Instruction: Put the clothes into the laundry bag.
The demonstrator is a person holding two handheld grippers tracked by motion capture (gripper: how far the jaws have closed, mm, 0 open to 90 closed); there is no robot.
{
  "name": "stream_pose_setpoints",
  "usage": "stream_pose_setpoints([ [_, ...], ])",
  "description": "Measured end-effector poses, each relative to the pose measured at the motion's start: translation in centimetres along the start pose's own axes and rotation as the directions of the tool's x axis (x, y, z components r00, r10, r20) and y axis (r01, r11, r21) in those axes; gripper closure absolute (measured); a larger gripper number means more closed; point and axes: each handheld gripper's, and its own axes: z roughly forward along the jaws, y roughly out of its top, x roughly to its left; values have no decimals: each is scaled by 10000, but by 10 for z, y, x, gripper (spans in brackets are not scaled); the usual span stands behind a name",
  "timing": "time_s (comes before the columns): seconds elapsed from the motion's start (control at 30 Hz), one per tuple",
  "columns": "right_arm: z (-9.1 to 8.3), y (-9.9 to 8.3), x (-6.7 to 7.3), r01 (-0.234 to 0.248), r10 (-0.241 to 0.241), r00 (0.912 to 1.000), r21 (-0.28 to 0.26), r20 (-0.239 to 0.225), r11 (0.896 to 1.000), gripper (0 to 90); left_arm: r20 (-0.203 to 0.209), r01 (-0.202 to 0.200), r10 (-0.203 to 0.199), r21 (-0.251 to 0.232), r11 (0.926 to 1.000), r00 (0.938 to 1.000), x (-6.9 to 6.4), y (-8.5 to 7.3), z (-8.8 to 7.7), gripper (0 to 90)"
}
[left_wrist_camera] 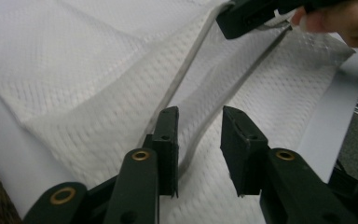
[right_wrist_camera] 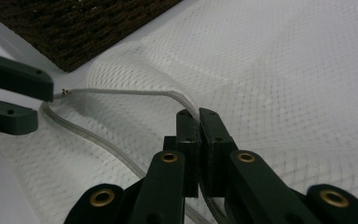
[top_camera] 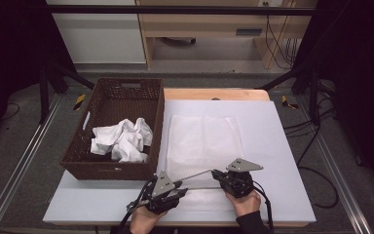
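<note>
1. White waffle-textured cloth [top_camera: 202,141] lying flat on the bench [top_camera: 282,146], just right of the brown wicker basket [top_camera: 112,165]; near hem lifted off the surface as a taut strip between the two grippers.
2. Right gripper [top_camera: 217,173] at the near edge of the cloth, jaws closed tight on the raised hem.
3. Left gripper [top_camera: 181,186] further left at the same hem, jaws parted to a narrow gap, pressing on nothing.
4. Seen from the left gripper view: own jaws apart, hem strip [left_wrist_camera: 191,60] running away from beside the left jaw toward the right gripper [left_wrist_camera: 249,21] at the top, with fingers [left_wrist_camera: 340,21] of the other hand beside it.
5. Seen from the right gripper view: own jaws [right_wrist_camera: 198,116] pinched together on the hem, the hem arching over to the left gripper [right_wrist_camera: 44,105], whose two jaws stand open at the picture's left; corner of the basket [right_wrist_camera: 74,28] above.
6. Given by the high view alone: crumpled white cloths [top_camera: 122,139] inside the basket, grey triangular plates on top of both grippers.
7. Surface: pale matt sheet over a wooden bench, its wood edge visible at the far side.
8. Room: grey floor, dark frame bars, light wooden furniture and cables behind.
</note>
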Motion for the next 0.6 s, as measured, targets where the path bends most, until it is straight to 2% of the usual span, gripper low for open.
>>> stream_pose_setpoints([
  [0.07, -1, 1, 0, -19, 19, 10000, -3, -35, 10000, 871, -147, -141, 141, -35, 9999, 9998, 0, 9, 5, 622],
  [0.2, -1, 1, 0, 37, -38, 10000, -18, -63, 10000, 871, -323, -127, 129, 56, 9999, 9994, 1, 22, 16, 570],
  [0.33, -1, 1, 1, 37, -37, 10000, -36, -89, 10000, 871, -638, -512, 529, 279, 9983, 9966, -2, 32, 28, 525],
  [0.53, -2, 2, 1, 85, -85, 9999, -39, -123, 10000, 871, -649, -694, 735, 638, 9955, 9952, -2, 43, 45, 510],
  [0.6, -2, 2, 2, 108, -109, 9999, -35, -129, 9999, 871, -648, -613, 667, 818, 9948, 9957, -1, 44, 50, 525],
])
